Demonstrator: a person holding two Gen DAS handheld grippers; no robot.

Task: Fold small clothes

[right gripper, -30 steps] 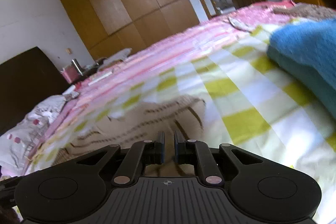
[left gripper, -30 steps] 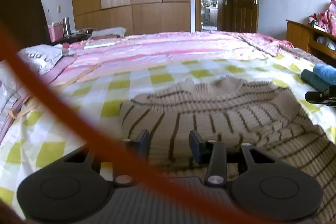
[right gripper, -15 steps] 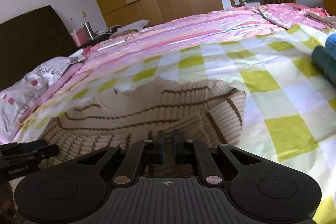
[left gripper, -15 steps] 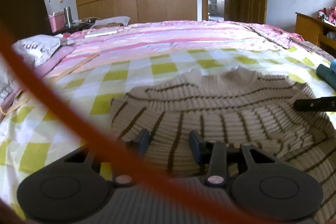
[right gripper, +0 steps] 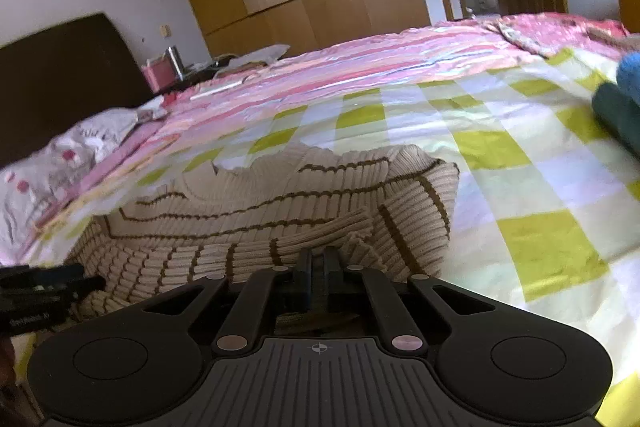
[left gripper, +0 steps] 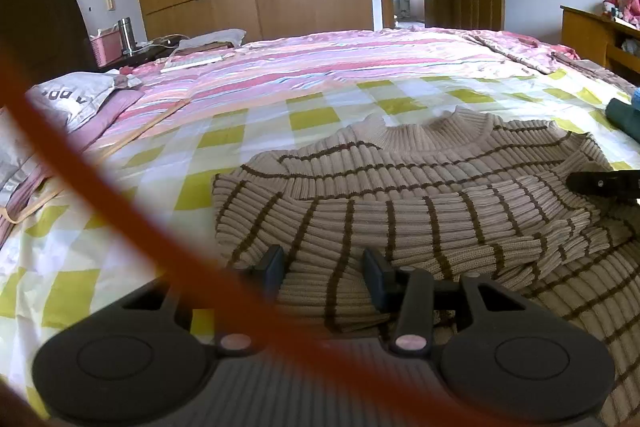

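Two grippers meet a beige striped sweater (left gripper: 420, 187) lying on the checked sheet (left gripper: 224, 135): left gripper (left gripper: 324, 267) spread around a fold, right gripper (right gripper: 316, 259) pressed together on its knit.

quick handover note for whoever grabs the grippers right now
Left gripper: jaws apart over the near fold of the beige ribbed sweater with brown stripes; grip unclear.
Right gripper: has just closed shut at the sweater's folded right side; whether it pinches cloth is unclear.
Sweater lies on the yellow-and-white checked bedsheet, collar away, sleeves folded across the front.
Left: fold the body up and tidy.
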